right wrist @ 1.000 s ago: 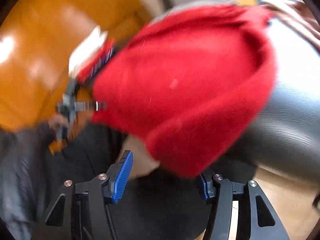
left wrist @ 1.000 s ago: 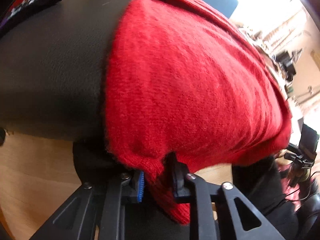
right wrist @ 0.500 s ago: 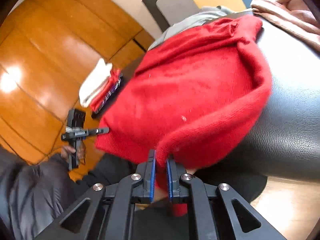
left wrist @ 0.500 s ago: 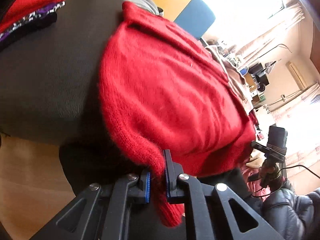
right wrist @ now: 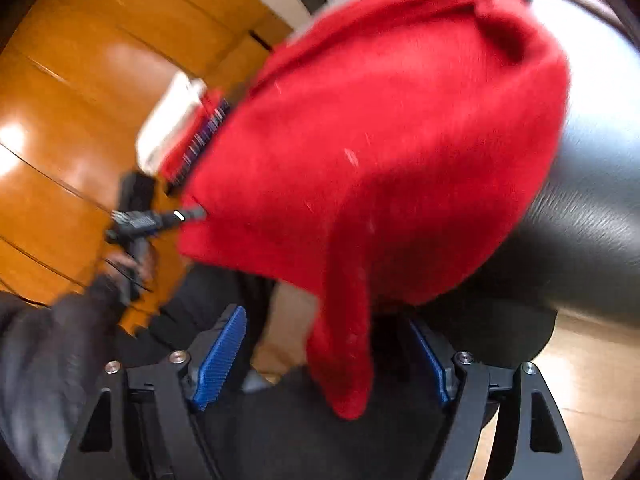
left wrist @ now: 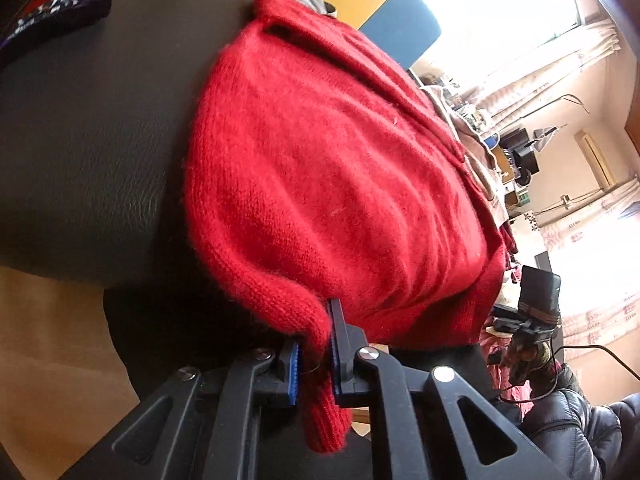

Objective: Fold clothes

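Sweater (left wrist: 340,168), red knit, lies spread over a dark leather surface (left wrist: 88,152) and fills the centre of the left wrist view; its near hem hangs off the lower edge toward both tools. Left gripper (left wrist: 314,354), bottom centre of that view, is closed nearly flat on a hem corner, with a tail of knit drooping below the pads. From this tool the garment runs up and away toward the upper centre of the frame, its long axis from lower left to upper right.

Right gripper (right wrist: 324,354), bottom centre of the right wrist view, stands wide apart and grips nothing; a hanging hem corner (right wrist: 344,360) dangles between the blue pads (right wrist: 220,356) without visible contact. This view is blurred, so contact cannot be ruled out.

Judgement: the coming move turns on that loose corner lying centred between the right fingers, while the left side is already secured.

Only the left view shows the far collar edge (left wrist: 280,20). Only the right view shows the stack of folded clothes (right wrist: 180,132) at middle left, and a sleeve (right wrist: 52,344) at lower left.
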`<state>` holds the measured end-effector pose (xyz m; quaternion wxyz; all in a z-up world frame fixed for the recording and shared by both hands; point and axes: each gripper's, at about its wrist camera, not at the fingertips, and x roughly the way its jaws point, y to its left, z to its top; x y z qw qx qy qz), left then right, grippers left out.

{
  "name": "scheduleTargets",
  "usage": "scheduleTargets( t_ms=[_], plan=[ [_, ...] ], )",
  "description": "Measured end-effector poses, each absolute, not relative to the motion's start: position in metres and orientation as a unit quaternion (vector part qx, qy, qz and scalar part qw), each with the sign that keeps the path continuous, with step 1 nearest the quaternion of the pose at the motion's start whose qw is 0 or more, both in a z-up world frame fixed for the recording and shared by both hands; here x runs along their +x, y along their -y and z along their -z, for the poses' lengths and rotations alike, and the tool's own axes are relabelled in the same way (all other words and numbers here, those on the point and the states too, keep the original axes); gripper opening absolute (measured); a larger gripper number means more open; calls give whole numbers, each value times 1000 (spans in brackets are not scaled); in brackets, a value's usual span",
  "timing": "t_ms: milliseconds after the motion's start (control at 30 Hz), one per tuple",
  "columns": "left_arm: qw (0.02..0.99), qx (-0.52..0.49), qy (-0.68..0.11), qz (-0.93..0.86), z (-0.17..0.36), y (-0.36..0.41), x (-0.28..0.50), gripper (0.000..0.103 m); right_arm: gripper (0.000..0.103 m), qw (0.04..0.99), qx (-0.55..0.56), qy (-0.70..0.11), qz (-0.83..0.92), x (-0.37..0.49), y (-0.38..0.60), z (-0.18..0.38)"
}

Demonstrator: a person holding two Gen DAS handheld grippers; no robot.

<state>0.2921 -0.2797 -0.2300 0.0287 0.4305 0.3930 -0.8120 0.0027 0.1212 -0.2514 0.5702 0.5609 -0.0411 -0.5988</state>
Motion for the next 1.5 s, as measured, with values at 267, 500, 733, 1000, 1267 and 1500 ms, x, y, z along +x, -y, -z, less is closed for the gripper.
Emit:
scheduleTargets(
  t_ms=[267, 500, 733, 1000, 1267, 1500],
  plan=[
    [30, 442, -418, 793, 246, 279, 290, 10, 64, 568, 577, 46, 585, 12, -127, 264],
    [14, 429, -411, 804, 235, 272, 292, 8, 7, 514, 601, 30, 611, 19, -135, 258],
    [-49, 367, -431, 823, 194, 271, 300, 7, 7, 596, 541, 54, 591, 37, -128, 196],
    [-98, 233, -447, 858, 120, 308, 261, 7, 8, 614, 464, 140, 623, -9, -118, 140],
    [-100, 137, -455, 874, 76, 371, 181, 7, 8, 620, 389, 199, 652, -71, -70, 93],
    [-11, 179, -524, 832, 141, 456, 98, 7, 8, 560, 422, 199, 685, -173, 2, 130]
  ],
)
